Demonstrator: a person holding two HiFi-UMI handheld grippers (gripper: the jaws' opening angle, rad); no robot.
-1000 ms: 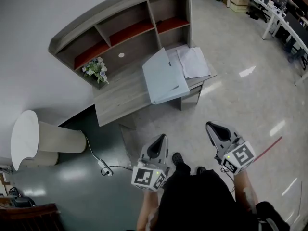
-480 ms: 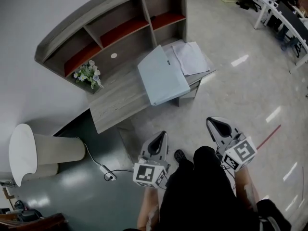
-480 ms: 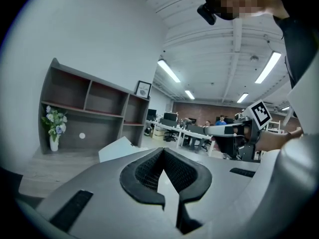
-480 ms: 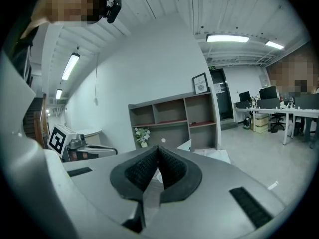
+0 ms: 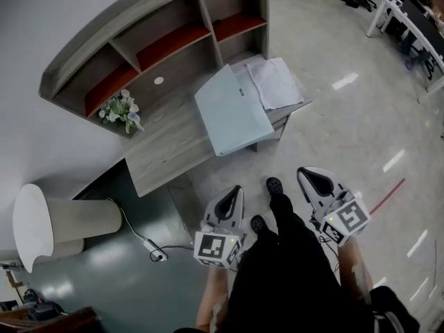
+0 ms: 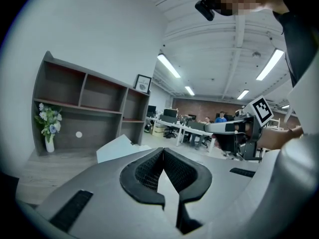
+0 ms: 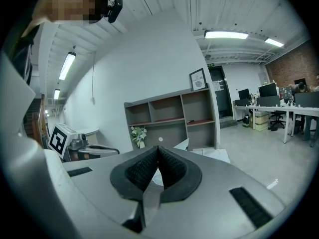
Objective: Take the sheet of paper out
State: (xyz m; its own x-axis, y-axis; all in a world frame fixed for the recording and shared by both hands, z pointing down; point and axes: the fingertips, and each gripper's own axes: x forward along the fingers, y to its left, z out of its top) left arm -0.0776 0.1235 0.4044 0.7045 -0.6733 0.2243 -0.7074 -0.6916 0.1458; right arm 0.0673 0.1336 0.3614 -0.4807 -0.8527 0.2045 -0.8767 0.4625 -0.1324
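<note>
Step in hand: approach, with no contact made yet. Left gripper (image 5: pixel 234 193) and right gripper (image 5: pixel 306 175) both fully closed, pads together, nothing between them, side by side and well apart from the desk (image 5: pixel 163 141).

Sheet of paper (image 5: pixel 275 82): white, loose, on the desk's far corner at 12 o'clock from the right gripper, just beside a tilted pale blue panel (image 5: pixel 232 109).

Next move, as judged: close in on the desk, open one pair of jaws, pinch a free paper edge, draw clear.

Surface: grey wood-grain top under a shelf unit (image 5: pixel 139 40) with red-lined bays; flowers (image 5: pixel 122 109) at 9 o'clock of the panel.

Room: glossy pale floor (image 5: pixel 333 137), cable (image 5: pixel 139 231) at 7 o'clock, office tables (image 5: pixel 409 19) at 2 o'clock.
</note>
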